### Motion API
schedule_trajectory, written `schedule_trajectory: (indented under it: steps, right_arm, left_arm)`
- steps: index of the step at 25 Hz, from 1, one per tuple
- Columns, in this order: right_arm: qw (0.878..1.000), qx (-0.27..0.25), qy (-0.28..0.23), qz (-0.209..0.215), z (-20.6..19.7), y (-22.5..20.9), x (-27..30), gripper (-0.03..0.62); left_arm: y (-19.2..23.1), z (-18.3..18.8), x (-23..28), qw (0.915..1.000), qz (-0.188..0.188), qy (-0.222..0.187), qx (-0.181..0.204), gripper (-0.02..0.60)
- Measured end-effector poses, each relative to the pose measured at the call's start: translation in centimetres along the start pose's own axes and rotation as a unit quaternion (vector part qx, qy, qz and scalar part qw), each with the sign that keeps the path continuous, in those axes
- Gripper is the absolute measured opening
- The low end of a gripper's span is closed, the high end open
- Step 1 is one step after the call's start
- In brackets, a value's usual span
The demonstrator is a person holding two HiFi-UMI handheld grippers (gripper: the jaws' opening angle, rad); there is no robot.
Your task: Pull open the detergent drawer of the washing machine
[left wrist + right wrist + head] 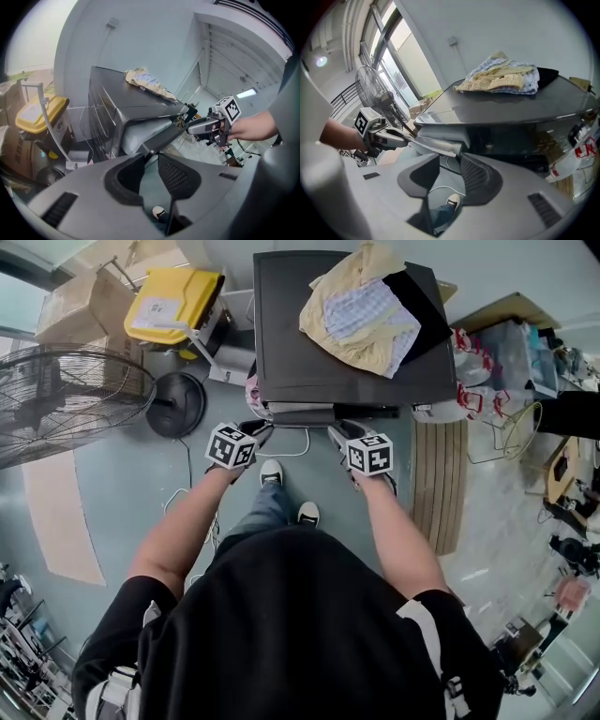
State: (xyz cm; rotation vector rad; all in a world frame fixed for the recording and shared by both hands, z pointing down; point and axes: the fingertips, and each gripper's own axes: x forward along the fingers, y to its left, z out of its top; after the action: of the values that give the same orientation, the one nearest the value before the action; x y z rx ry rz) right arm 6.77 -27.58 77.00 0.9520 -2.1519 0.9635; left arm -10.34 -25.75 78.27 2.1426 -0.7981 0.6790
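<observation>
The dark grey washing machine (281, 334) stands in front of me with a heap of clothes (361, 315) on its lid. Its detergent drawer (300, 412) juts out of the front's top edge. In the left gripper view the drawer (140, 133) shows a pale inside behind a dark front strip. My left gripper (255, 432) has its tips at the drawer's left end, and my right gripper (339, 434) at its right end. Each gripper's own view, left gripper (151, 164) and right gripper (450, 166), shows a wide gap between the pads, with floor and a shoe through it.
A big floor fan (66, 399) and a yellow-lidded bin (173, 301) stand to the left. A slatted wooden board (441, 479) and white bags (473, 381) lie at the right. A white cable (291, 448) runs on the floor by my shoes (272, 472).
</observation>
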Motion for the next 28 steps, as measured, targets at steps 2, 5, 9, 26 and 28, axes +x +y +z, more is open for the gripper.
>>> schedule_trajectory:
  steps: [2, 5, 9, 26, 28]
  right_arm:
    - [1.0, 0.002, 0.001, 0.001, -0.5, 0.2, -0.3, 0.14]
    - [1.0, 0.005, 0.002, 0.005, -1.1, 0.4, -0.6, 0.14]
    - [1.0, 0.007, 0.006, 0.011, -2.0, 0.6, -1.2, 0.14]
    - [0.999, 0.004, 0.018, 0.03, -5.3, 2.2, -3.4, 0.138]
    - [0.999, 0.003, 0.018, 0.031, -5.5, 2.4, -3.6, 0.138]
  left_arm:
    - [-0.4, -0.4, -0.2, 1.0, 0.0, 0.002, -0.001, 0.098]
    - [-0.9, -1.0, -0.3, 1.0, 0.001, 0.003, -0.004, 0.098]
    - [-1.8, -1.6, -0.5, 1.0, 0.002, 0.005, -0.007, 0.098]
    - [-4.7, -4.6, -1.6, 0.9997, 0.009, 0.014, -0.016, 0.098]
    - [-5.0, -4.8, -1.7, 0.9997, 0.009, 0.014, -0.017, 0.098]
